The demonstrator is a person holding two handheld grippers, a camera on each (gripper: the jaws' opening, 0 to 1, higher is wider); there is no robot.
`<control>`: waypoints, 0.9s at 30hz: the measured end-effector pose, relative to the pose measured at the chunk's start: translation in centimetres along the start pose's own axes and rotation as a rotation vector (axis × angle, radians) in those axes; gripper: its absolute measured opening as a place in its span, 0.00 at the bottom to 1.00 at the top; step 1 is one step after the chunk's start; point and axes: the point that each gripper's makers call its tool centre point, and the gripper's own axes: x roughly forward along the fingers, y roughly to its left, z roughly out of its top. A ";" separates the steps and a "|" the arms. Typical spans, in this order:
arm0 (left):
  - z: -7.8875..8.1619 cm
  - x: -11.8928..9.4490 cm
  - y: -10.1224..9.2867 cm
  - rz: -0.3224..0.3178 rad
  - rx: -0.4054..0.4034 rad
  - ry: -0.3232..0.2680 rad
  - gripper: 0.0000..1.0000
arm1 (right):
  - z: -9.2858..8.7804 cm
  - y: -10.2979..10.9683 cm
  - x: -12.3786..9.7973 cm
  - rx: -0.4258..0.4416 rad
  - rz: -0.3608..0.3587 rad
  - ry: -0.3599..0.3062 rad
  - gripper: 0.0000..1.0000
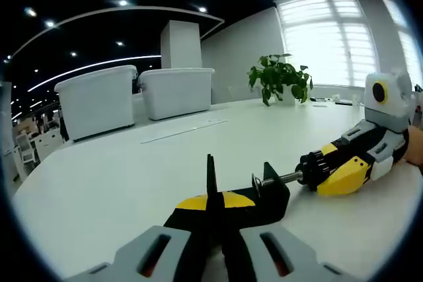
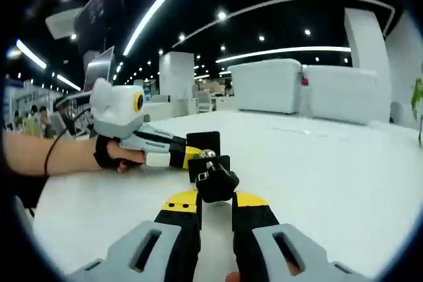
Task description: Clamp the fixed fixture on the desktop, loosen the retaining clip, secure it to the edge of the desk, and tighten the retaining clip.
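A black C-shaped clamp fixture (image 1: 269, 193) rests on the white table (image 1: 119, 183), its thin upright plate pinched between my left gripper's (image 1: 211, 208) black and yellow jaws. A silver screw (image 1: 281, 177) runs out of its right side. My right gripper (image 1: 312, 171) comes in from the right and is shut on the screw's black knob (image 2: 215, 180). In the right gripper view my right gripper (image 2: 215, 204) holds that knob just ahead of its jaws. Beyond it the left gripper (image 2: 190, 154), in a person's hand (image 2: 112, 154), grips the clamp body (image 2: 203, 143).
Two white bins (image 1: 99, 100) (image 1: 175, 90) stand at the table's far side. A potted plant (image 1: 279, 78) sits by the bright window. A flat pale strip (image 1: 185, 130) lies mid-table. The table's rounded edge (image 1: 30, 183) curves along the left.
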 end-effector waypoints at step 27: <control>0.1 -0.3 -0.2 0.001 0.001 0.000 0.06 | 1.3 -4.6 -0.1 0.634 0.061 -0.066 0.29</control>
